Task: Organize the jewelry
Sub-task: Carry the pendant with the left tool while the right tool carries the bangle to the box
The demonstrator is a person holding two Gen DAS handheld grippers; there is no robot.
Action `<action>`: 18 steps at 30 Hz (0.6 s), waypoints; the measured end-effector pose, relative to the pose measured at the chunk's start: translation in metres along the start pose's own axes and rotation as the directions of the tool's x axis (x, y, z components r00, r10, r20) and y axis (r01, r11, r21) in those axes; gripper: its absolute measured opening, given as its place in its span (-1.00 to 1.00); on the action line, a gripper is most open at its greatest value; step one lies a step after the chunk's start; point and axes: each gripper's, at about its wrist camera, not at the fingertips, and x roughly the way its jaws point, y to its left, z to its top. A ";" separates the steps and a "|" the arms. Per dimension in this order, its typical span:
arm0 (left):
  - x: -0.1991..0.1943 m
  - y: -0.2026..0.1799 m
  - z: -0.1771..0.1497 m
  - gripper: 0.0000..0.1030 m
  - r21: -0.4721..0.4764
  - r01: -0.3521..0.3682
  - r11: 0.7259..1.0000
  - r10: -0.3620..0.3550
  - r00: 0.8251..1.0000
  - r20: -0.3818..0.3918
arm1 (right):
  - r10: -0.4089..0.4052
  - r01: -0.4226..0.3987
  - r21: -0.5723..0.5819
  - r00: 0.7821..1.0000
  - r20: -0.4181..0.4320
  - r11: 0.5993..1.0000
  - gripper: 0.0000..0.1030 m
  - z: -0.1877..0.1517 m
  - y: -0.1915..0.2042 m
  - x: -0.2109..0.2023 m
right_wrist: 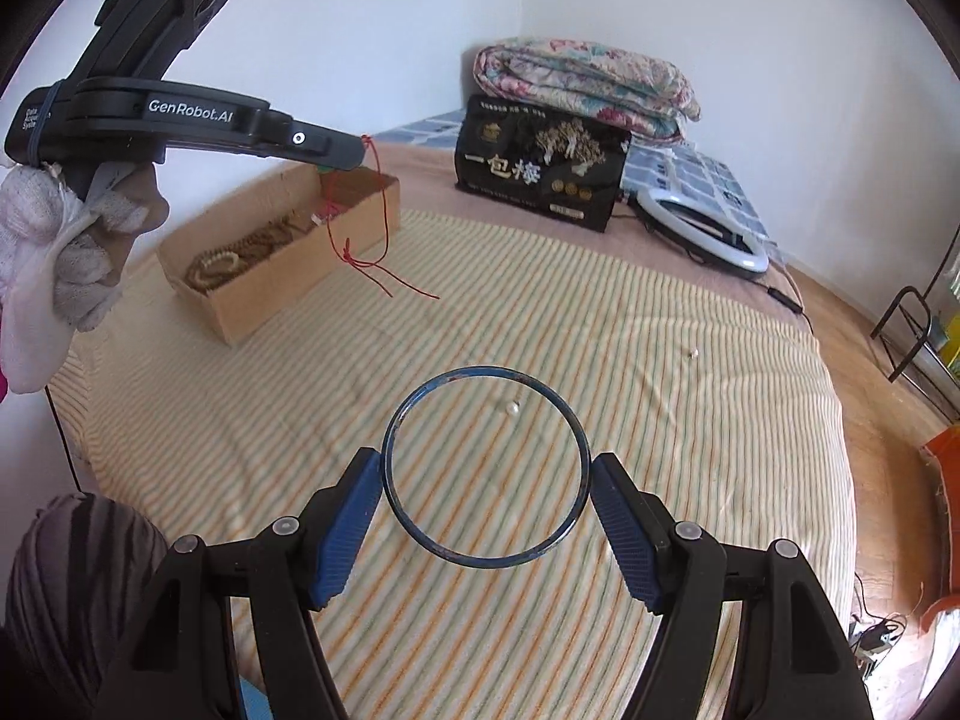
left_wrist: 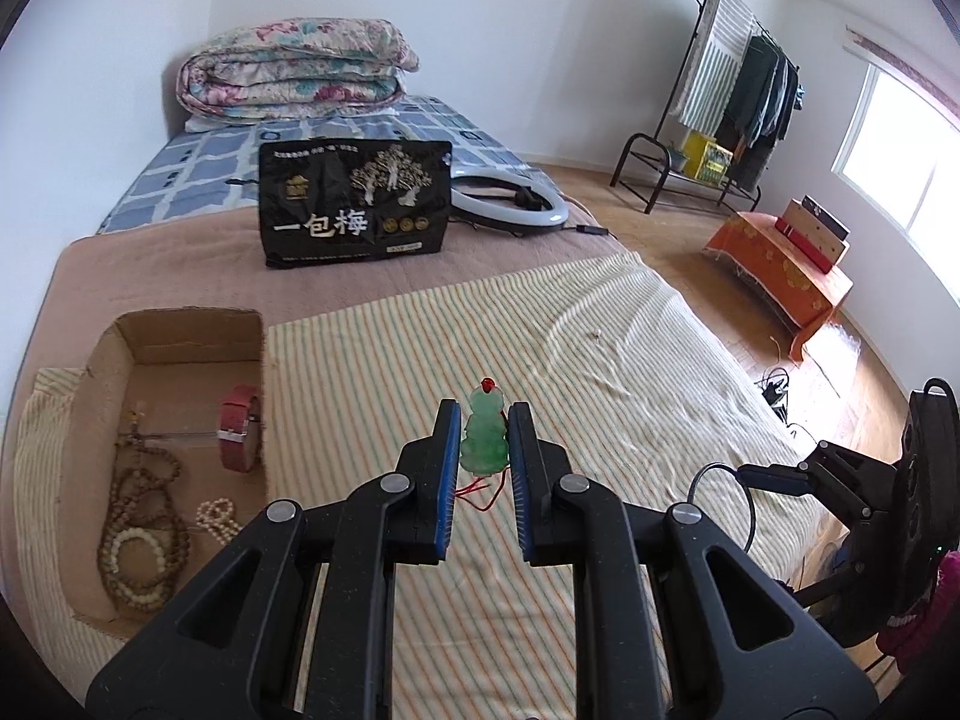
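Tongs on the left point(left_wrist: 485, 420) are pinching a green jade pendant point(left_wrist: 483, 441) at lower centre of the left wrist view, its red cord point(left_wrist: 477, 489) trailing below the pads. In the right wrist view that same cord point(right_wrist: 360, 252) hangs from the tool's tip at upper left, dangling in front of the cardboard box point(right_wrist: 288, 276) above the bed. Right tongs point(right_wrist: 486, 471) stand wide, both blue pads pressed against a thin dark-blue bangle point(right_wrist: 486, 468) held at lower centre of that view.

At left in the left wrist view, the cardboard box point(left_wrist: 180, 336) lies open, holding a red watch point(left_wrist: 239, 435), brown bead strings point(left_wrist: 147, 516) and pale bead bracelets point(left_wrist: 138, 546). It sits on a striped cloth point(left_wrist: 540, 348) spread over the bed. Two small pale beads lie loose on that cloth in the right wrist view, one point(right_wrist: 512, 410) seen through the bangle, another point(right_wrist: 693, 353) further right.

Beyond the cloth, a black printed bag point(left_wrist: 354, 204) stands upright at upper centre, with a white ring light point(left_wrist: 510, 201) just right of it and a folded floral quilt point(left_wrist: 294, 69) behind. On the floor at right are a clothes rack point(left_wrist: 732, 102) and an orange-draped low stand point(left_wrist: 780, 270) beside the window point(left_wrist: 900, 156). A gloved hand point(right_wrist: 54, 252) grips the left tool at the left edge of the right wrist view.
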 end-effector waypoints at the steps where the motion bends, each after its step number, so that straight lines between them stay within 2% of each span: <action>1: -0.004 0.003 0.000 -0.72 -0.002 -0.005 1.000 0.005 1.000 0.006 | 0.000 0.000 -0.003 1.000 0.005 1.000 0.42 0.002 0.002 -0.002; 18: -0.069 0.074 -0.006 -0.72 -0.066 -0.090 0.994 0.095 0.993 0.073 | 0.042 -0.038 -0.055 0.996 0.075 0.998 0.42 0.057 0.048 -0.003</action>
